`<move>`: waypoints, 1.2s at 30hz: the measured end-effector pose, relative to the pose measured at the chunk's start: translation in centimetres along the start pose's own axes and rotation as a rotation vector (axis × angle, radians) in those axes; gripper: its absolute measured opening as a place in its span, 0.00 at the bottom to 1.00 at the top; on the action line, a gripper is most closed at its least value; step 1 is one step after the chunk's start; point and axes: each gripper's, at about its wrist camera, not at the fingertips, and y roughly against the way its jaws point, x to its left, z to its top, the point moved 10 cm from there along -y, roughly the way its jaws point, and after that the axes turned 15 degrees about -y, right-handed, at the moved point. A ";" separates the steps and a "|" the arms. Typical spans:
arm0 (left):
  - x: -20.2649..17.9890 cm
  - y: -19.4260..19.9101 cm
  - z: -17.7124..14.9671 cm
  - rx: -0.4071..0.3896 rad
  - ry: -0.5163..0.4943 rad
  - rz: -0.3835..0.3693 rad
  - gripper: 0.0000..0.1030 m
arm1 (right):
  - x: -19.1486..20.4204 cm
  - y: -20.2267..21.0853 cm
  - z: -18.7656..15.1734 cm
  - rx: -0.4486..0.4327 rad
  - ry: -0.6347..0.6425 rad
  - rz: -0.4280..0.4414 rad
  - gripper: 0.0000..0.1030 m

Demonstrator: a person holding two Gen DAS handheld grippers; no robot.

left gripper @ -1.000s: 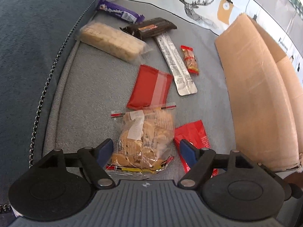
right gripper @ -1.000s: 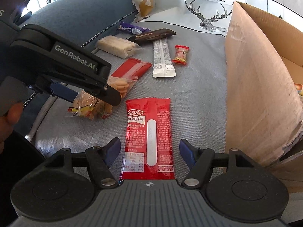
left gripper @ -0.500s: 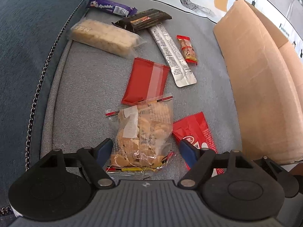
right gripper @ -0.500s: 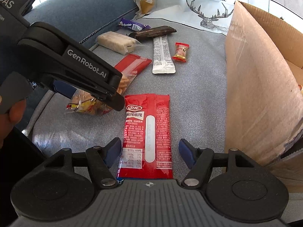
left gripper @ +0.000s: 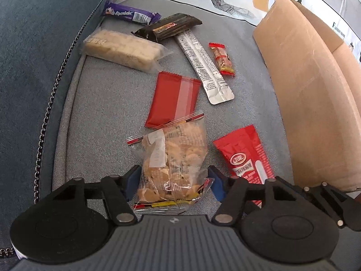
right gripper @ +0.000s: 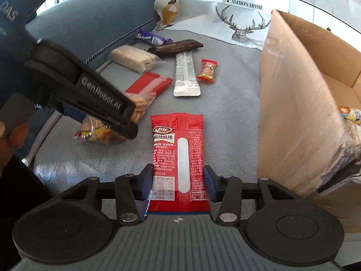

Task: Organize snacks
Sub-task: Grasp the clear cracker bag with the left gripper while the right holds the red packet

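- left claw, bottom centre of the left wrist view: jaws have just been closing around the clear cracker bag; blue pads sit right at both bag edges, plastic looks bunched at the right pad, so reads as gripping the bag.
- cracker bag not lifted, lies on the grey sofa cushion, just below the flat red pouch.
- upper left of the same view: purple candy bar, pale wafer pack, dark bar, silver sachet, small red candy, all untouched.
- right claw, bottom centre of the right wrist view: jaws have just been closing on the red spicy strip pack; pads press both long edges near its lower end, gripping it.
- red pack lies flat on the cushion, just left of the cardboard box at frame right.
- meaning, as a judgement: both grasps just made, lift and drop into the box likely come next; thin film could slip out.
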 end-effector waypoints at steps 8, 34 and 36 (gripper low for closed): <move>0.0 1.2 0.2 -0.060 -0.006 0.014 0.51 | 0.1 0.7 0.3 -0.032 -0.003 0.006 0.47; 1.1 6.5 1.3 -0.341 0.063 -0.001 0.48 | 2.1 6.6 2.7 -0.279 0.103 0.070 0.47; 1.1 6.6 1.3 -0.348 0.063 -0.001 0.48 | 2.0 6.9 2.7 -0.287 0.105 0.071 0.47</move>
